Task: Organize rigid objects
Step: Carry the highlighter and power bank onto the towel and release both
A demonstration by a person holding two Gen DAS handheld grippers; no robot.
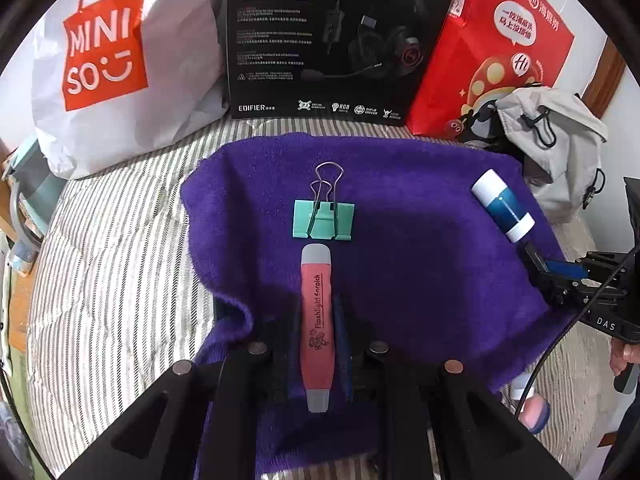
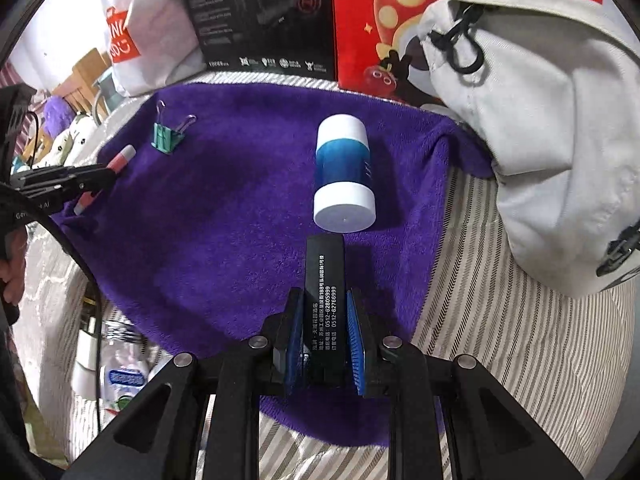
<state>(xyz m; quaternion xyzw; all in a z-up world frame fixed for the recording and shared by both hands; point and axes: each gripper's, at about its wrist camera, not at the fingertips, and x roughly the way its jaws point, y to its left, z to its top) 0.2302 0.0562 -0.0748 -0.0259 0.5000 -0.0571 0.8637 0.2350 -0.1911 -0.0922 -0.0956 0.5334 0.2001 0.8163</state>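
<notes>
1. Here the left gripper [image 1: 318, 344] is clenched on a pink flashlight earpick [image 1: 317, 320], its grey tip pointing at the green binder clip [image 1: 323, 219] just beyond, likely so the two line up on the purple towel [image 1: 420, 248].
2. The right gripper [image 2: 323, 332] is clamped on a flat black box [image 2: 325, 300] with white print, its far end almost touching the blue-and-white bottle [image 2: 344, 172] lying on the towel's right side.
3. Both held items lie lengthwise between the jaws, which suits laying them down flat, probably in rows.
</notes>
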